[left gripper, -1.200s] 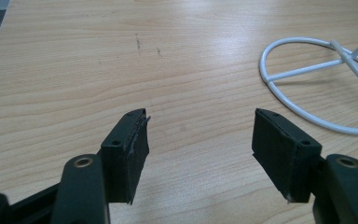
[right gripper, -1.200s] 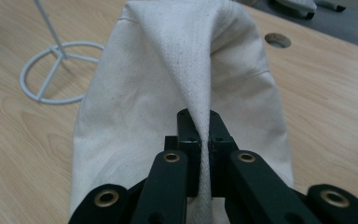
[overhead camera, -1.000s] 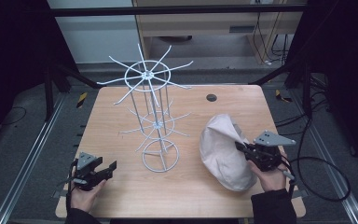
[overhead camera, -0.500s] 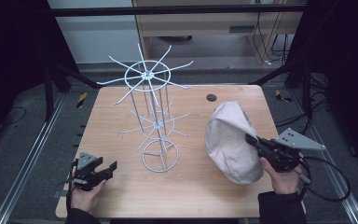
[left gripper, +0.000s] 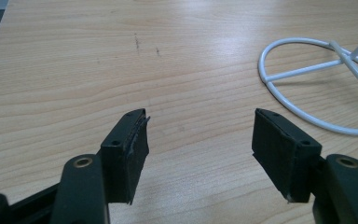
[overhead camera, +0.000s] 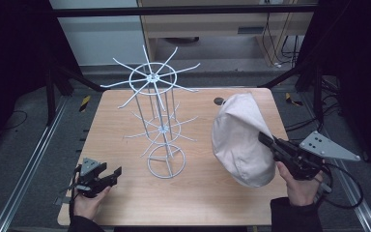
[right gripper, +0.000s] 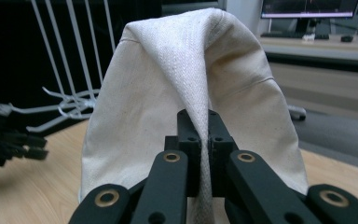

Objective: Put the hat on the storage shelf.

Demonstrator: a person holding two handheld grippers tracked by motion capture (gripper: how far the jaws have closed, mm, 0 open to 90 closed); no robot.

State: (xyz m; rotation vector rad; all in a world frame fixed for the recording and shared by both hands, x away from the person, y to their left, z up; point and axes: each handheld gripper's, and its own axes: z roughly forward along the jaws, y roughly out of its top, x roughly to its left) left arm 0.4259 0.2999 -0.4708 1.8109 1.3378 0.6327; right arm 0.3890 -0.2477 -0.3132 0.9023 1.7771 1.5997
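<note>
A wooden desk (overhead camera: pixel 125 203) stands amid dark frames. On it rises a white wire rack (overhead camera: pixel 158 121). The right claw (overhead camera: pixel 264 140) is clenched on a fold of the beige cap (overhead camera: pixel 239 140), held up right of the rack. The left claw (overhead camera: pixel 113 175) rests spread wide near the desk's front left corner.

Rack (overhead camera: pixel 159 121) stands mid-table (overhead camera: pixel 125 203). Hat (overhead camera: pixel 241 140) sits right of it, pinched at its near edge by the right gripper (overhead camera: pixel 265 141). Left gripper (overhead camera: pixel 107 177) lies at the table's near-left corner, left of the rack's base, jaws apart.
</note>
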